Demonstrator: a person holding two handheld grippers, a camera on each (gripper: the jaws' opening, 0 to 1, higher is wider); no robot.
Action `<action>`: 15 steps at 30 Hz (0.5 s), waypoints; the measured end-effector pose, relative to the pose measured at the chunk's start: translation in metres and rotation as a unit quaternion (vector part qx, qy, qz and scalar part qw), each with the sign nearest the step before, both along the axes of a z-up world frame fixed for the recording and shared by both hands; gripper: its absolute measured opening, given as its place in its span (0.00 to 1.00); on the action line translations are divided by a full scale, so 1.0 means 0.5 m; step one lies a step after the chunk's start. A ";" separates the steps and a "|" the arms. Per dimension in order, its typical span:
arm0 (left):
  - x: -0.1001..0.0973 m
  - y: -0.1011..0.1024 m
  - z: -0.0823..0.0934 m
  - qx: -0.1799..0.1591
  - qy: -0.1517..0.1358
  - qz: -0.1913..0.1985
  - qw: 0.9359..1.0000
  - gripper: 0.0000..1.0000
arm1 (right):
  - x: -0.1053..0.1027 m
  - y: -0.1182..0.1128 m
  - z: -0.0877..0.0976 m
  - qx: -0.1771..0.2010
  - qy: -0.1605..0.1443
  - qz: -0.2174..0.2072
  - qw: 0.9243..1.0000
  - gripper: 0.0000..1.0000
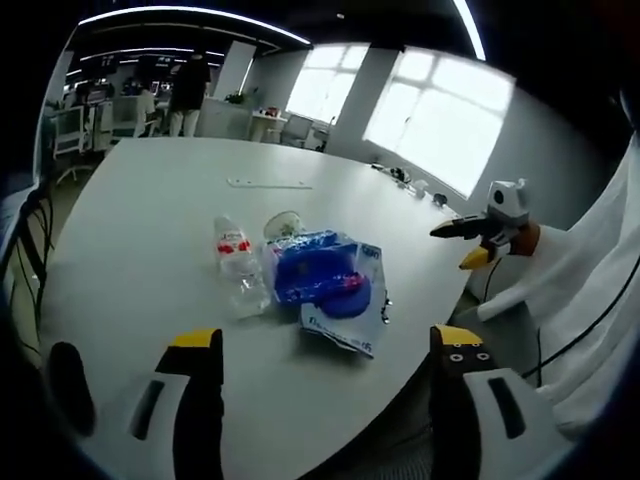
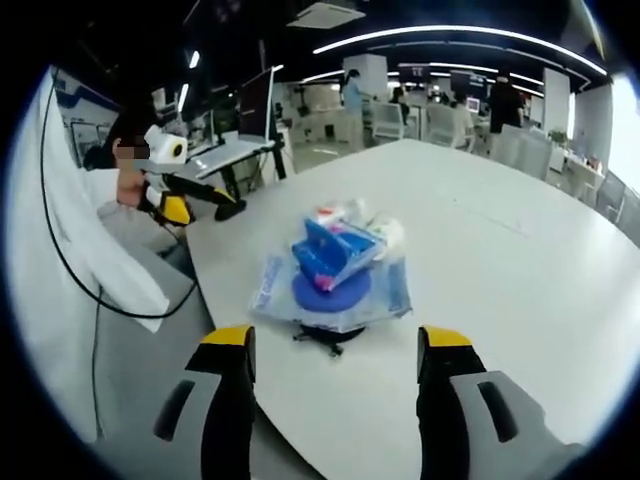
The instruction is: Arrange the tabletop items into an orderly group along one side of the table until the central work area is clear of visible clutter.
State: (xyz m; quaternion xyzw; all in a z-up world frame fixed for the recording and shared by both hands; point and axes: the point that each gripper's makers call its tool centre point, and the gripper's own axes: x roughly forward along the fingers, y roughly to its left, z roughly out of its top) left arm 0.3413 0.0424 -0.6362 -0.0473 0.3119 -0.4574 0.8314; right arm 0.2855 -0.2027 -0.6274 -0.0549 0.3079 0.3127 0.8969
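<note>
A clear plastic packet with blue items inside lies near the white table's close edge. Against its left side lies a crushed clear bottle with a red label, and a clear cup sits just behind. My left gripper stands open just short of the packet, nothing between its jaws. My right gripper shows at the right, off the table's edge. In the right gripper view the packet lies ahead of my open right gripper, with a small black item under its near edge. My left gripper shows at the left.
A thin pale strip lies farther up the table, and small dark items sit by its window-side edge. A white sleeve and a black cable hang beside the table. Desks, chairs and people stand far behind.
</note>
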 end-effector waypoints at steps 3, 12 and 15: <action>0.011 -0.002 0.002 0.003 -0.003 0.000 1.000 0.85 | 0.013 0.007 0.001 -0.001 -0.001 0.004 1.000 0.63; 0.043 -0.021 0.011 0.001 -0.010 -0.008 1.000 0.82 | 0.049 0.031 0.003 0.001 -0.001 0.012 1.000 0.61; 0.054 -0.025 0.013 0.000 -0.014 -0.010 1.000 0.80 | 0.063 0.038 0.004 0.001 -0.002 0.012 1.000 0.60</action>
